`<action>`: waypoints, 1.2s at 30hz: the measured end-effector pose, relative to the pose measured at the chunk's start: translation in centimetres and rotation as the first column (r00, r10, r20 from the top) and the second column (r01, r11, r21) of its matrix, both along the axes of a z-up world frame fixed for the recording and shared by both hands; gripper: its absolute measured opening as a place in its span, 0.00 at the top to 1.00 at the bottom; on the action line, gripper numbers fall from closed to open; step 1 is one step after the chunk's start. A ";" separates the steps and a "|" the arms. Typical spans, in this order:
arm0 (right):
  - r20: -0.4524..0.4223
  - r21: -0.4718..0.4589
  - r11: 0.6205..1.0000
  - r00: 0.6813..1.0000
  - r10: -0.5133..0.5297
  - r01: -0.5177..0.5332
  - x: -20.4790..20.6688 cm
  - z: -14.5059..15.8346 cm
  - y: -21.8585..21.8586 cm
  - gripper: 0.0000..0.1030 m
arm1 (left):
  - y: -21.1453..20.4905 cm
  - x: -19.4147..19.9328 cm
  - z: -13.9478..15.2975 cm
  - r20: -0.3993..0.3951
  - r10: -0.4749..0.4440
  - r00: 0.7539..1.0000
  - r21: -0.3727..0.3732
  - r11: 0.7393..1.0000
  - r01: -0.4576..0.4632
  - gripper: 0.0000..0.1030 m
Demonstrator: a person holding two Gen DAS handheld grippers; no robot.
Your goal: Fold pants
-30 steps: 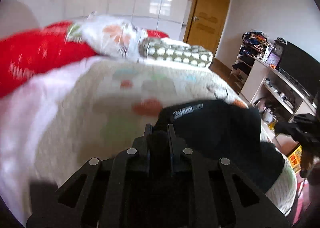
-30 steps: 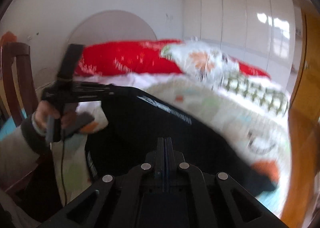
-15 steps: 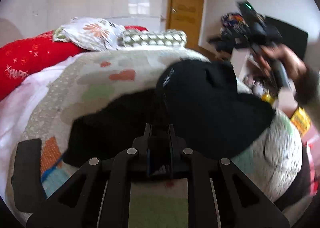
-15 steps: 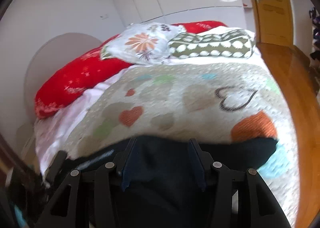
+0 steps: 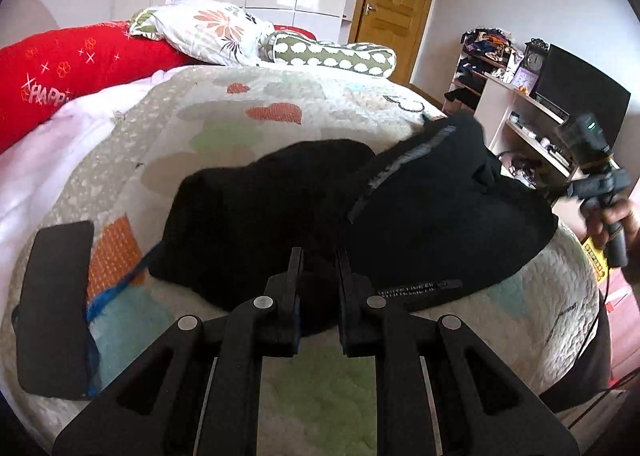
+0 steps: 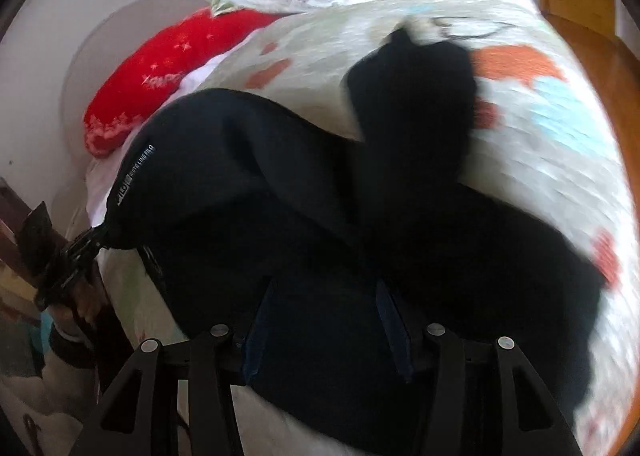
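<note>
Left gripper (image 5: pixel 318 256) angled down, clamps black pants (image 5: pixel 420 216); right gripper (image 6: pixel 324 288) spread above them.

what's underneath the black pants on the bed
The black pants lie on a quilt patterned with hearts. Whatever part of the quilt sits directly beneath them is covered, so anything lying there is hidden.

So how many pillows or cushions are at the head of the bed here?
3: a long red cushion on the left, a white floral pillow in the middle, and a green dotted bolster to the right. Others could lie hidden behind them.
</note>
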State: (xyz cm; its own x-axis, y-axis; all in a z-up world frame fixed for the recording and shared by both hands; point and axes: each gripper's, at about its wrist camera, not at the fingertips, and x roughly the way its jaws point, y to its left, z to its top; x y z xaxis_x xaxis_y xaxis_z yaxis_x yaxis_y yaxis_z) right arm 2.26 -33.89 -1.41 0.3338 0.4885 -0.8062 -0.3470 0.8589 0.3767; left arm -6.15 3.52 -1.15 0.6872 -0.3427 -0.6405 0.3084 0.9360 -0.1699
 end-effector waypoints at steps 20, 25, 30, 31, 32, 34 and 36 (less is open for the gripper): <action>0.152 -0.259 0.954 0.982 -0.113 0.150 15.8 1.4 3.8 0.96 | -0.1 5.0 3.2 0.051 0.052 0.997 0.015 0.998 -0.053 0.88; 0.334 -0.121 0.946 0.910 -0.246 0.300 9.5 10.0 -4.8 0.96 | 1.4 7.2 6.7 0.150 0.087 0.985 -0.020 0.996 -0.085 0.88; 0.364 -0.099 0.937 0.888 -0.280 0.336 -1.8 11.5 -10.4 0.96 | 2.7 3.6 5.4 0.183 0.022 0.983 -0.077 0.997 -0.008 0.86; 0.318 -0.074 0.940 0.901 -0.294 0.333 -3.7 9.7 -11.1 0.96 | 2.7 3.4 4.1 0.146 0.025 0.989 -0.074 0.997 -0.014 0.82; 0.274 -0.080 0.943 0.917 -0.291 0.323 -4.6 8.0 -11.0 0.95 | 2.6 3.4 2.8 0.102 0.042 0.994 -0.052 0.998 -0.036 0.73; 0.154 -0.163 0.940 0.949 -0.276 0.300 -5.3 3.5 -10.6 0.83 | 2.9 3.8 -0.1 -0.002 0.098 0.995 -0.035 0.995 -0.098 0.69; 0.079 -0.195 0.933 0.953 -0.291 0.301 -5.7 1.1 -10.3 0.76 | 4.6 3.5 -1.1 -0.065 0.140 0.988 -0.117 0.982 -0.147 0.59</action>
State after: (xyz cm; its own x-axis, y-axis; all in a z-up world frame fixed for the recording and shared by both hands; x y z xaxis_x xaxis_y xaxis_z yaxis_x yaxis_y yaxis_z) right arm -3.47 -44.15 -0.29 0.4793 0.1893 -0.8570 -0.0784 0.9818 0.1730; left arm -2.68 8.08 -2.21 0.6991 -0.3207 -0.6390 0.1592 0.9411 -0.2982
